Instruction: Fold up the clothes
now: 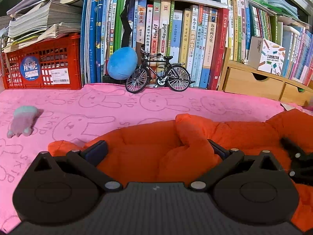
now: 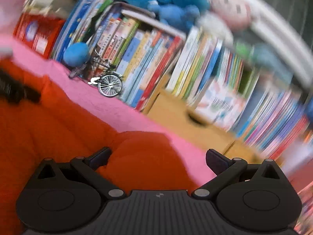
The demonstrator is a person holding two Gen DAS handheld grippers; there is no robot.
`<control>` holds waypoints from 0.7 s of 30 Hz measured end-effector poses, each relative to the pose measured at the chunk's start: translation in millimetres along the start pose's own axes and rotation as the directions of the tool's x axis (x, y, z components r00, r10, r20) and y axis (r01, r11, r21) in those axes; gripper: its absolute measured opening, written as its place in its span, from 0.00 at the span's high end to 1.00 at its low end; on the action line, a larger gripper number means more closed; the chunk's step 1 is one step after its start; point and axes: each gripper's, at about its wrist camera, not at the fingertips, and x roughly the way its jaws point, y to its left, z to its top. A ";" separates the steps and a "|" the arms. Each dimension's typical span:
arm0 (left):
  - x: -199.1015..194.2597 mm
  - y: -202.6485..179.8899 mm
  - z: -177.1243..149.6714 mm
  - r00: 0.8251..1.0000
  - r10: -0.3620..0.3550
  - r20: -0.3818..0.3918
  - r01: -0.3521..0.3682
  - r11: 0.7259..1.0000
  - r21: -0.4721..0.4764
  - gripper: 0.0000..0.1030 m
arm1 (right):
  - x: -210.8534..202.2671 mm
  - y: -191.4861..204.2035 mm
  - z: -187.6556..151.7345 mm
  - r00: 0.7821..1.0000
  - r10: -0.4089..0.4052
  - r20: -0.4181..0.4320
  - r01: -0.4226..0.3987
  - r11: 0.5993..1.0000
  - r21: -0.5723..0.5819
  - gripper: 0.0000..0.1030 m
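An orange padded garment (image 1: 152, 143) lies bunched on the pink bunny-print towel (image 1: 109, 105). My left gripper (image 1: 156, 150) stands open right over it, with the cloth swelling up between the two wide-apart fingers. At the far right of the left wrist view the other gripper (image 1: 299, 162) rests on the garment. In the blurred, tilted right wrist view the garment (image 2: 58, 121) fills the lower left. My right gripper (image 2: 158, 158) is open above a rounded fold of it, beside the towel (image 2: 121, 109).
Behind the towel stand a row of books (image 1: 176, 39), a red crate (image 1: 43, 66) under stacked papers, a wooden drawer unit (image 1: 252, 82), a model bicycle (image 1: 158, 76) and a blue plush ball (image 1: 122, 62). A small grey-pink plush toy (image 1: 23, 123) lies on the towel's left.
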 end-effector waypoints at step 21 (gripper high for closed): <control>2.3 2.3 1.4 1.000 -0.007 -0.015 0.006 1.000 -0.018 0.00 | -3.6 -98.2 -28.8 0.990 0.130 -0.058 -0.085 0.868 0.489 0.00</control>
